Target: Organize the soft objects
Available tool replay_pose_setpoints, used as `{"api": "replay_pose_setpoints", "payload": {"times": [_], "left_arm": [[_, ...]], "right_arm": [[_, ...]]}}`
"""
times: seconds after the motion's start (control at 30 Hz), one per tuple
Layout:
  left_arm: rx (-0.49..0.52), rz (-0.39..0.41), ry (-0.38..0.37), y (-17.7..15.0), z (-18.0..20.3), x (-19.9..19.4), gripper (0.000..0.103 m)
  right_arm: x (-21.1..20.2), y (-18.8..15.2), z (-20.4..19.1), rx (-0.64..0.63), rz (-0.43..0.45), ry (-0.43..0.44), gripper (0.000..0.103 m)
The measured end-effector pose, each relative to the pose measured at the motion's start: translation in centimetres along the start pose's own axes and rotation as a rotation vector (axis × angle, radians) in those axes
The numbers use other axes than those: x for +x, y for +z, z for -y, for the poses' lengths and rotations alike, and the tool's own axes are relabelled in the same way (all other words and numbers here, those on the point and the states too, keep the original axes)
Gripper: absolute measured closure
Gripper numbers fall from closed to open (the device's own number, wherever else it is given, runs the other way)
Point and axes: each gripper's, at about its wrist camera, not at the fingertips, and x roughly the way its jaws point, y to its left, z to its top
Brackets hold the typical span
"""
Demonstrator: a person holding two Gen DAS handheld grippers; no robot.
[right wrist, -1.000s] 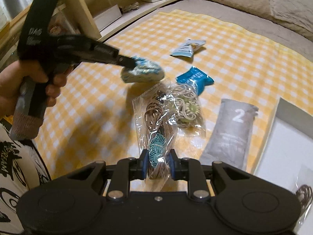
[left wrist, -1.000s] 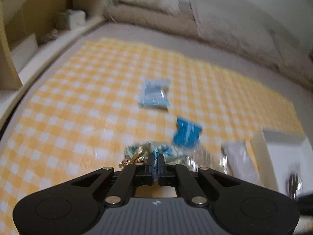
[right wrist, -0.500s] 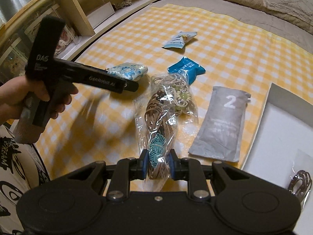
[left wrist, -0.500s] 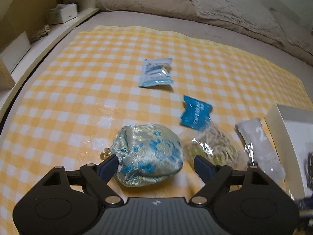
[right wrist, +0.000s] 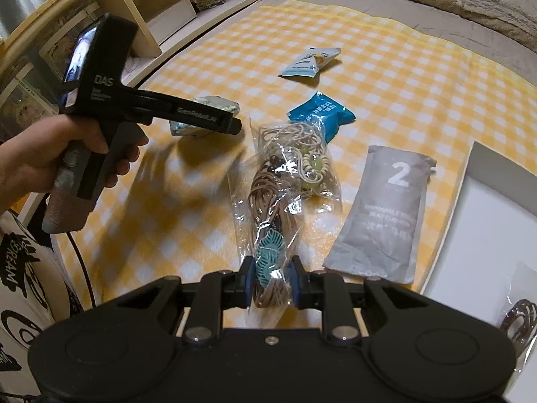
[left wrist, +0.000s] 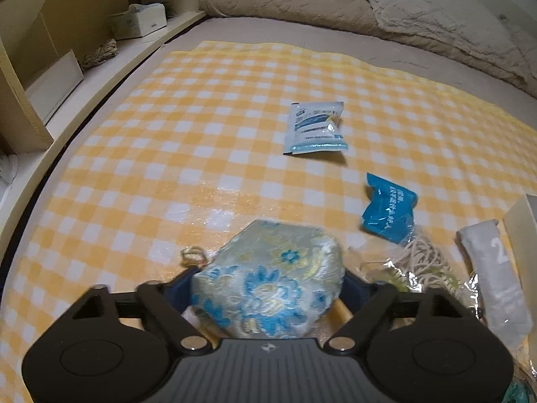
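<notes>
Left gripper [left wrist: 266,283], tilted steeply down in a hand [right wrist: 72,154], has just been closing around the floral pouch [left wrist: 268,285] on the checked cloth [left wrist: 201,134]; right gripper [right wrist: 270,280] clamps the clear bag [right wrist: 282,201].

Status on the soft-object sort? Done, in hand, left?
Done: one clear packet of brown cord lies in the white box. In hand: right claw is shut on the clear bag of cords; left claw, just closing, straddles the floral pouch. Left on the checked cloth: grey "2" pouch, blue packet, pale packet.
</notes>
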Motion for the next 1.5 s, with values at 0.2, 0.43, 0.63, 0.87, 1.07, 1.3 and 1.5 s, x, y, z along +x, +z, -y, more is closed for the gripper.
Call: {"api": "replay_pose_setpoints", "payload": {"times": [0.2,0.43,0.63,0.87,1.07,1.3,1.5], "left_arm": [[0.004,0.004,-0.020,0.0,-0.2,-0.7,0.041],[-0.003,0.072,-0.052,-0.2,-0.4,-3.2,0.048],[0.021,0.206,-0.092,0.3,0.7,-6.8,0.048],[0.059,0.339,-0.179,0.3,3.7,-10.6,0.048],[0.108,0.385,-0.252,-0.3,6.7,-12.1,0.048],[0.201,0.386,-0.330,-1.0,11.1,-12.2,0.048],[0.317,0.382,-0.412,-2.1,15.2,-12.0,0.048]], "right_arm": [[0.1,0.1,0.0,0.001,0.000,0.000,0.081],[-0.5,0.4,0.2,0.019,0.032,-0.005,0.081],[-2.9,0.7,0.8,0.071,0.127,-0.016,0.081],[-6.1,0.5,2.5,0.145,0.229,-0.043,0.081],[-9.0,-0.8,4.8,0.232,0.310,-0.083,0.081],[-12.2,-3.7,8.1,0.359,0.366,-0.164,0.081],[-14.0,-7.2,11.3,0.497,0.369,-0.232,0.081]]}}
